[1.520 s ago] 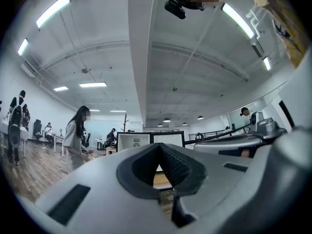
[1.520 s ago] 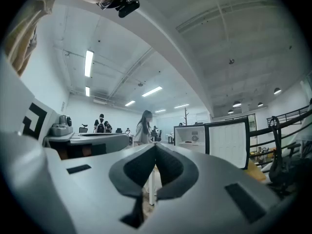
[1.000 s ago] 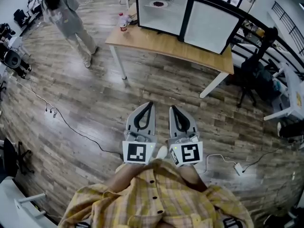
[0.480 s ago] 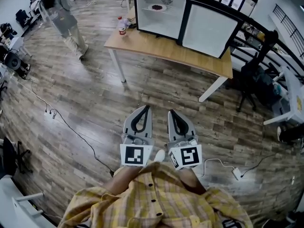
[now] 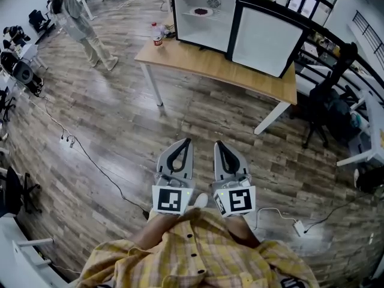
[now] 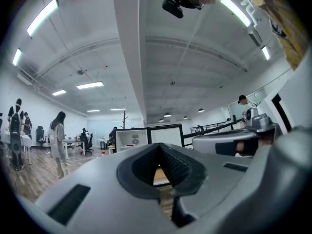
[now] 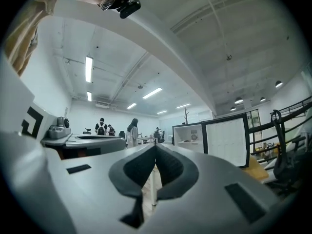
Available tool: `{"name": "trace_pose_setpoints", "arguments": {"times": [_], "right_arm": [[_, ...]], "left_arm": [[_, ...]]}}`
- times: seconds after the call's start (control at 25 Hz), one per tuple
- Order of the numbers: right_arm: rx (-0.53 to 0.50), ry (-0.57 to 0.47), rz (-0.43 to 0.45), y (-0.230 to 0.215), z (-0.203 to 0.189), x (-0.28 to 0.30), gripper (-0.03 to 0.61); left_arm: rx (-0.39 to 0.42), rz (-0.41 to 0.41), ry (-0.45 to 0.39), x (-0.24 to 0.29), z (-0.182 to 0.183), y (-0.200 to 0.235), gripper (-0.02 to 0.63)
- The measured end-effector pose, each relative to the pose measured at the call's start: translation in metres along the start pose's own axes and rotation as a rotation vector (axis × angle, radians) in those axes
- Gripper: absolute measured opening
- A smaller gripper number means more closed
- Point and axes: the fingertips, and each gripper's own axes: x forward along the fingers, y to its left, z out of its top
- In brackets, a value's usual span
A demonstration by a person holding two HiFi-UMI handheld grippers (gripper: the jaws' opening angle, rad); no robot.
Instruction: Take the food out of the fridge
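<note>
- Up at 12 o'clock in the head view, the fridge sits on the wooden counter. Its open mouth faces 6 o'clock, straight back at the camera.
- Its door is swung wide toward 1 o'clock with the white inner face showing. Box and door together stretch crosswise along the counter, from about 11 to 2 o'clock.
- The food is a small dark heap on a white plate, lying flat on the upper shelf inside. It is too small to read any long axis.
- As for looks, the fridge has a black frame, a bright white interior and a round vent on the back wall.
- A bottle stands upright at the counter's left end, just beside the fridge.
- Down at 6 o'clock, the left hand-held gripper and right hand-held gripper hover side by side over the floor. Their tips aim at 12, well apart from the counter.
- Both are pinched fully closed, pads meeting, with nothing between them.
- Against a second ago, the pair is still closed and side by side, and the fridge holds its spot at the top.
- The person at 10 o'clock has walked farther off toward the corner.
</note>
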Motion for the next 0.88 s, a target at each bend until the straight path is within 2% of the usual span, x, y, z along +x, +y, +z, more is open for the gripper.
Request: {"name": "trace_pose_setpoints", "arguments": {"times": [0.24,0.4,0.6,0.88], "right_arm": [[0.010,0.006,-0.001,-0.016,-0.009,0.014,0.008],[0.000,0.020,-0.026,-0.037,-0.018,0.040,0.008],[-0.014,0.021,-0.041,-0.066,-0.022,0.101,0.008],[-0.015,0.015,-0.061,-0.100,-0.011,0.202,0.008]], "left_arm": [[0.006,-0.006,0.006,0.025,-0.011,-0.004,0.006],[-0.010,0.017,0.011,0.056,-0.020,0.013,0.006],[-0.031,0.011,-0.006,0.117,-0.028,0.046,0.006],[-0.013,-0.003,-0.027,0.211,-0.018,0.106,0.007]]}}
